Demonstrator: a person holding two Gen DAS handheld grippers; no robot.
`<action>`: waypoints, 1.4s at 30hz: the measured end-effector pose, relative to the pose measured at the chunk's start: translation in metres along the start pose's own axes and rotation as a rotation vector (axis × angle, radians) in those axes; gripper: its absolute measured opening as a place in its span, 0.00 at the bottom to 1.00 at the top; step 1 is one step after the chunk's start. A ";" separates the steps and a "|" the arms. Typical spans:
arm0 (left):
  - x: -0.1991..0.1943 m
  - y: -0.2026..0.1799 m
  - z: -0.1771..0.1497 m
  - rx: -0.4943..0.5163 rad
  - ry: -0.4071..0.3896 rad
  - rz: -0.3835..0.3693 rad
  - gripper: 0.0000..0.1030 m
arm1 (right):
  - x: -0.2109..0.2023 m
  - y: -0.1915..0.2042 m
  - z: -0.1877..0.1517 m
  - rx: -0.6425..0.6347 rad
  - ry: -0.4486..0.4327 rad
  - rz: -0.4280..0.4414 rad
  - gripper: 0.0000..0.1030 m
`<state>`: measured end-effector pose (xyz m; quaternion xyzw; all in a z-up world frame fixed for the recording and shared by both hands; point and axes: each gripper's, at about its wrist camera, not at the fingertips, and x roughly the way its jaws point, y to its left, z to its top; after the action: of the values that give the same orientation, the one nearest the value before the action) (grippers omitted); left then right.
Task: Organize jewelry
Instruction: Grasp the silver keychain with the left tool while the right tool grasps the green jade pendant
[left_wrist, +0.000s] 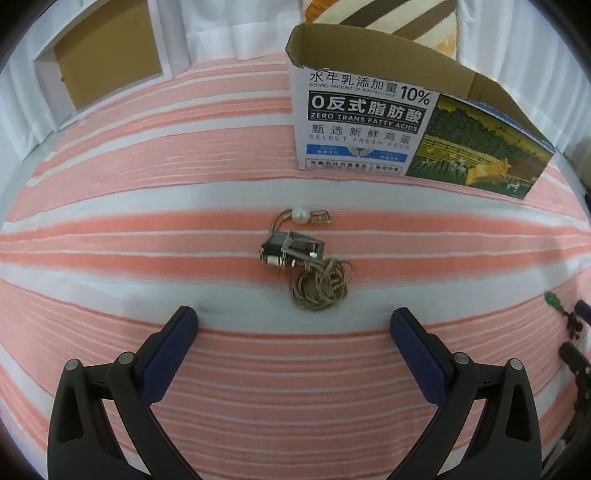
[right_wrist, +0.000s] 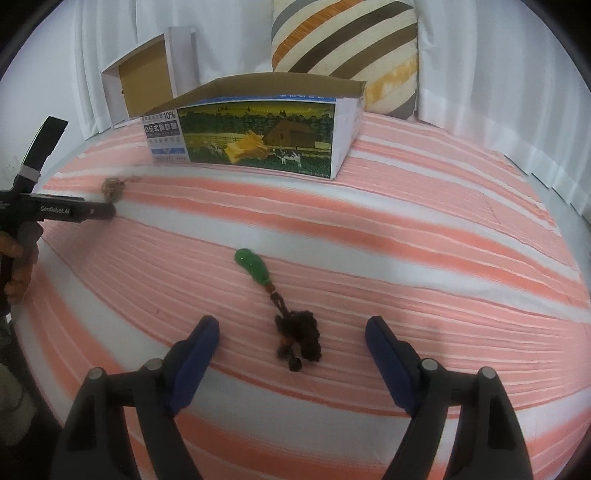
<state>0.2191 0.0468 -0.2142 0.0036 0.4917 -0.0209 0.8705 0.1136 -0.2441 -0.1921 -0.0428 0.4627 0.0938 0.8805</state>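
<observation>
A tangle of jewelry (left_wrist: 306, 258) lies on the striped cloth: a pearl piece, a dark rectangular pendant and a coiled gold chain. My left gripper (left_wrist: 293, 325) hangs open just short of it, with nothing between the fingers. In the right wrist view the same tangle (right_wrist: 112, 188) shows small at the far left. A green jade pendant (right_wrist: 253, 267) on a dark knotted cord (right_wrist: 297, 338) lies in front of my right gripper (right_wrist: 291, 338), which is open with the cord's bunched end between its fingertips, untouched. A printed open cardboard box (right_wrist: 258, 133) stands behind.
The same printed box (left_wrist: 406, 122) rises at the back right in the left wrist view. A second open white box (right_wrist: 147, 85) leans against the curtain. A striped cushion (right_wrist: 347, 48) stands behind. A hand (right_wrist: 16, 266) holds the left tool at the left edge.
</observation>
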 end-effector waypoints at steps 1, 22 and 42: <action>0.001 0.000 0.000 -0.001 -0.004 0.000 1.00 | 0.000 0.000 0.000 -0.001 -0.001 0.001 0.81; 0.001 0.001 -0.003 0.006 -0.028 -0.004 1.00 | 0.000 -0.005 0.001 -0.007 0.006 0.004 0.81; 0.007 0.007 0.030 0.026 -0.092 -0.141 0.31 | -0.005 0.009 0.011 -0.059 0.025 0.035 0.11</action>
<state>0.2489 0.0531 -0.2053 -0.0208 0.4501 -0.0885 0.8883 0.1178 -0.2343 -0.1812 -0.0620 0.4712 0.1223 0.8713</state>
